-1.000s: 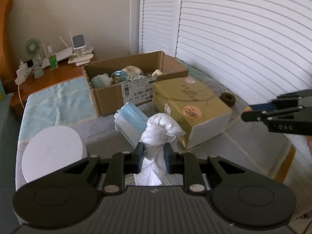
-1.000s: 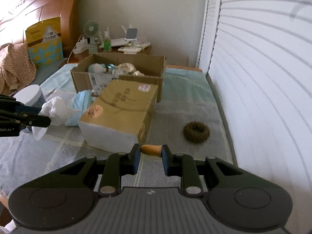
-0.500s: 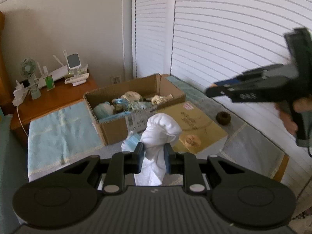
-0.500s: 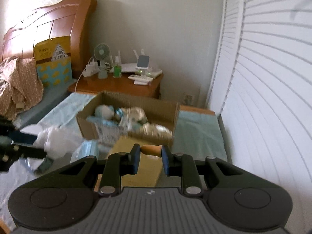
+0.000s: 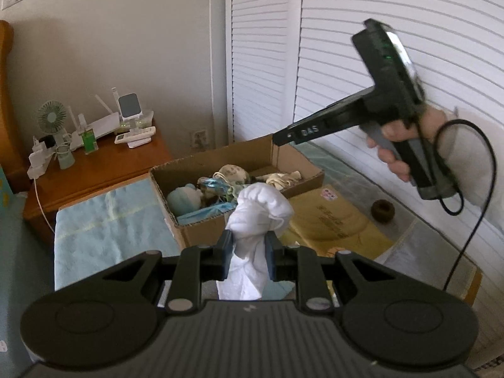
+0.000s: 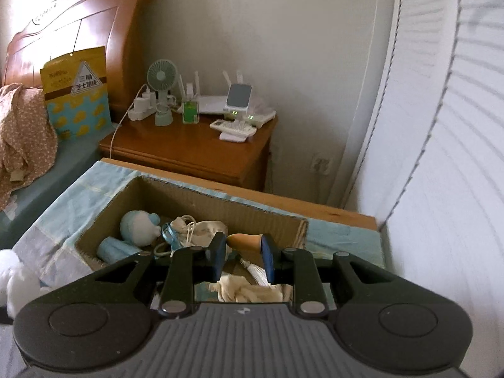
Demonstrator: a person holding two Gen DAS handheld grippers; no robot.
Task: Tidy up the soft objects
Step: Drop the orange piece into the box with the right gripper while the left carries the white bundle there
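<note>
My left gripper [image 5: 249, 245] is shut on a white face mask [image 5: 258, 214] and holds it up in front of the open cardboard box [image 5: 195, 230]. The box holds several soft things: a pale blue plush [image 5: 184, 197], blue masks and cream cloth pieces. My right gripper [image 6: 242, 249] is shut on a small orange-brown soft piece [image 6: 244, 241] and hovers over the box [image 6: 220, 201]. The right gripper also shows in the left wrist view [image 5: 283, 135], raised above the box's far right corner. The white mask shows at the left edge of the right wrist view [image 6: 12, 280].
A flat yellow-brown carton [image 5: 334, 220] lies right of the box, with a dark brown scrunchie [image 5: 382, 210] beyond it. A wooden nightstand [image 6: 195, 154] with a fan, router and remotes stands behind. White louvred doors [image 5: 378, 31] run along the right. A headboard [image 6: 78, 31] stands far left.
Both grippers have risen and moved toward the cardboard box with their loads. The right gripper went from low over the bed to above the box. Both grips are unchanged.
</note>
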